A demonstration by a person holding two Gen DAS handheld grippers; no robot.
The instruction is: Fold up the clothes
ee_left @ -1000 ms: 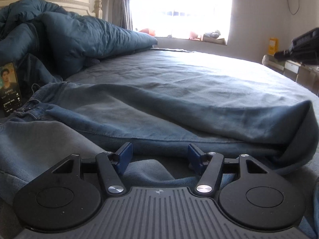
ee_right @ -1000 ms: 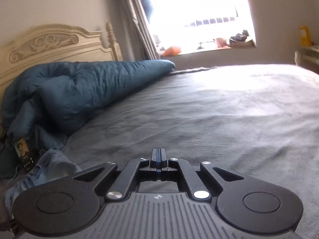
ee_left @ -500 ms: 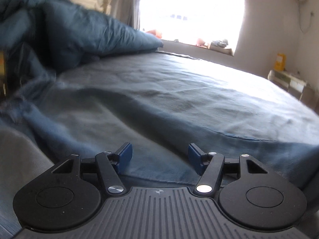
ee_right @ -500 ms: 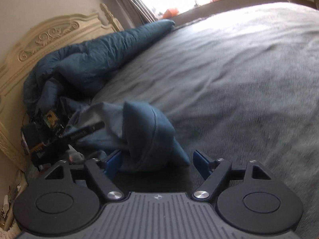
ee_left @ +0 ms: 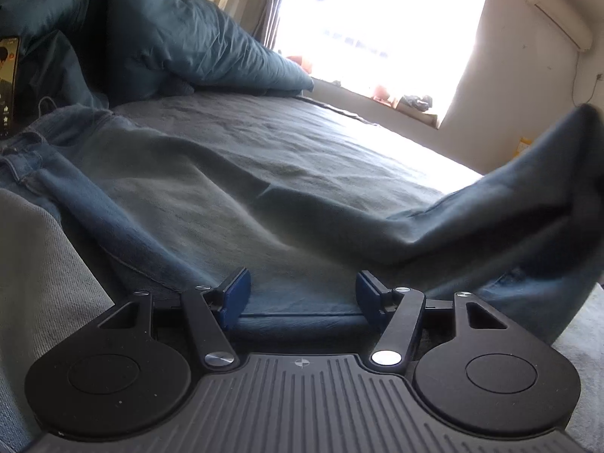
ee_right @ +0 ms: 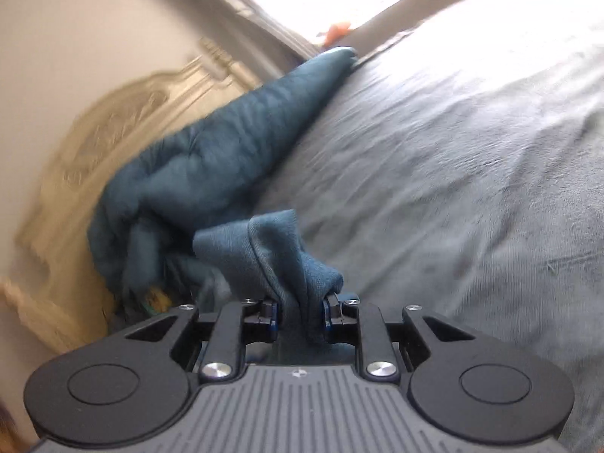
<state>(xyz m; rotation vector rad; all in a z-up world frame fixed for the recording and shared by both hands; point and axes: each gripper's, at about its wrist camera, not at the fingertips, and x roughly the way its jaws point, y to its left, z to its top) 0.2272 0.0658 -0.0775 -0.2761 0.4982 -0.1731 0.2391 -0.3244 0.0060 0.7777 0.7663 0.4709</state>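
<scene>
Fingers of the right gripper [ee_right: 298, 315] are closing on a bunched fold of the blue garment [ee_right: 279, 253], cloth pinched between the pads. Left gripper [ee_left: 300, 298] fingers stand apart, released, a garment hem lying flat between them. Beyond, the garment [ee_left: 211, 196] stretches across the grey bed [ee_left: 302, 132], one end raised at the right. A teal duvet [ee_left: 181, 37] is heaped by the headboard [ee_right: 124, 120].
</scene>
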